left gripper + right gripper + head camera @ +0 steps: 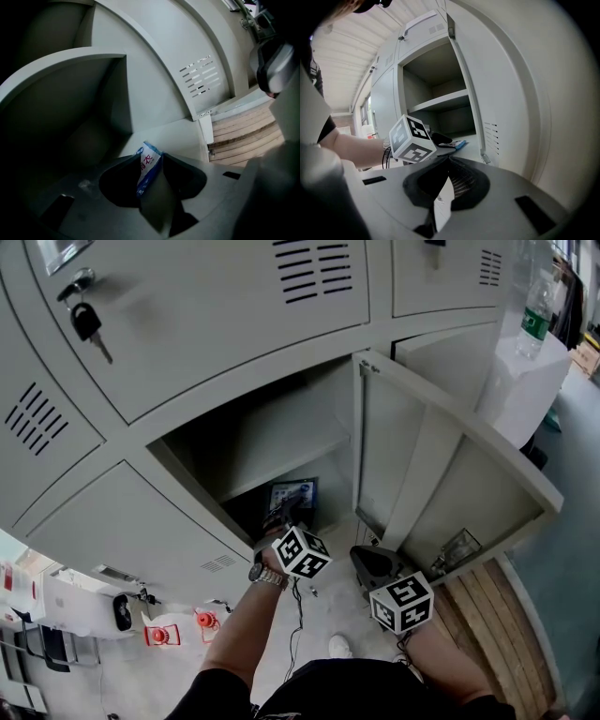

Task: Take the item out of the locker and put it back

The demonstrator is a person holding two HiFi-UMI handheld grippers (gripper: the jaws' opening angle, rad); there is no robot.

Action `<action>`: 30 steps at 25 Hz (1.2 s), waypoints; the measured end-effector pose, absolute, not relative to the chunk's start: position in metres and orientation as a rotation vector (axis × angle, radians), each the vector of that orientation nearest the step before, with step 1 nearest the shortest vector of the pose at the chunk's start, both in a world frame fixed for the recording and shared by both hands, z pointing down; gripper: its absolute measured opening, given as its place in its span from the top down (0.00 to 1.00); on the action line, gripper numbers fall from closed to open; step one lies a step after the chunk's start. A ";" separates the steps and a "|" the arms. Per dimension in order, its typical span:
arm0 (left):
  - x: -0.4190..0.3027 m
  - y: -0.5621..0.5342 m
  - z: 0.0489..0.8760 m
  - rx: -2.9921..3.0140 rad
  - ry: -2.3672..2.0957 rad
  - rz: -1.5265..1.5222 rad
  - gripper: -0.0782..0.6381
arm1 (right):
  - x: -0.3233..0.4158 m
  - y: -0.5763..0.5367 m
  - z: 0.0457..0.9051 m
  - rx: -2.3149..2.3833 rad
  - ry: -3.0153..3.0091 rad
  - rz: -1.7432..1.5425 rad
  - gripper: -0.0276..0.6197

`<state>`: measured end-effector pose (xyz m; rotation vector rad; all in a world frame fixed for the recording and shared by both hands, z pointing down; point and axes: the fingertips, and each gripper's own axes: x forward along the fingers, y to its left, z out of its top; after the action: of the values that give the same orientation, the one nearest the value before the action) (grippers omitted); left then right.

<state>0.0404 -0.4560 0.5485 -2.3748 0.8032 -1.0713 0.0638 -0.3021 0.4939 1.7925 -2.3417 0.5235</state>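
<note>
A blue and white packet (291, 495) lies on the floor of the open locker's lower compartment (246, 507), under the shelf (281, 457). My left gripper (279, 517) reaches into that compartment. In the left gripper view the packet (148, 168) stands between the jaws of the left gripper (151, 157), which are apart and do not press on it. My right gripper (367, 564) hangs outside, low in front of the open door (441, 474), its jaws together on nothing (447, 161). From there the left gripper's marker cube (410, 139) and the packet (458, 144) show.
The door swings out to the right, close to my right gripper. A key (86, 321) hangs in the upper left locker door. A bottle (535, 319) stands on a white box at the right. Wooden boards (487, 606) lie below the door; small red objects (161, 635) sit on the floor at the left.
</note>
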 end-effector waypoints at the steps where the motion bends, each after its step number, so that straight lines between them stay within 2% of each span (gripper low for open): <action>1: 0.040 -0.456 0.549 -2.376 0.802 -1.074 0.69 | 0.064 -0.302 0.494 1.791 -2.344 0.524 0.88; 11: 0.040 -0.450 0.544 -2.473 0.808 -1.069 0.61 | 0.065 -0.296 0.491 1.792 -2.355 0.523 0.88; 30: 0.028 -0.390 0.508 -2.559 0.970 -0.929 0.61 | 0.058 -0.252 0.476 1.670 -2.445 0.471 0.88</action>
<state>0.0275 -0.3895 0.5078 -2.5590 0.9701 -0.9293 0.0578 -0.2525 0.4756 1.6704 -2.4452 0.4714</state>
